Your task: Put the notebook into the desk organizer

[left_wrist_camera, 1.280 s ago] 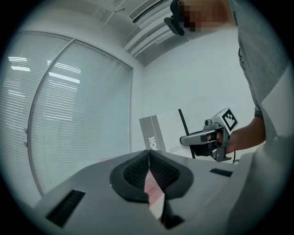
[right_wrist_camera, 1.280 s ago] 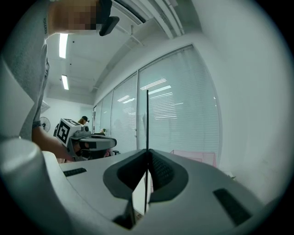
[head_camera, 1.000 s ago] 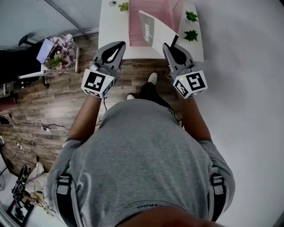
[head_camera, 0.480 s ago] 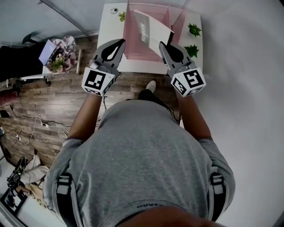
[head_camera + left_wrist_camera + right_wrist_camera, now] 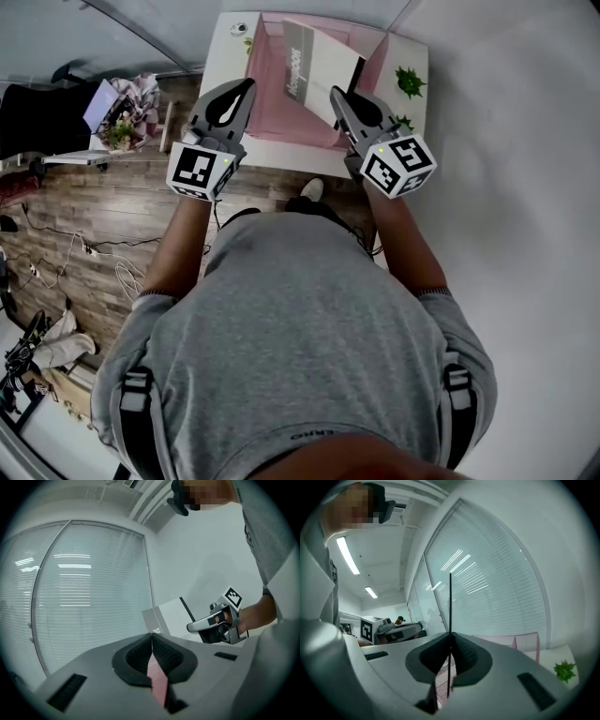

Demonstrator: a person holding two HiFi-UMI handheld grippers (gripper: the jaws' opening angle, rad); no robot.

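Observation:
My right gripper is shut on the lower corner of a white and grey notebook, which stands tilted over the pink desk organizer on the white table. In the right gripper view the notebook shows edge on as a thin dark line rising from the closed jaws, with the organizer behind. My left gripper hovers shut and empty at the organizer's left side. From the left gripper view I see the notebook and the right gripper holding it.
Small green plants stand at the table's right end, beside a white wall; one plant also shows in the right gripper view. A low stand with clutter and cables lie on the wooden floor to the left.
Both grippers and the person have moved toward the table. The notebook, earlier above the organizer's front edge, now hangs over its inside. Both grippers stayed shut.

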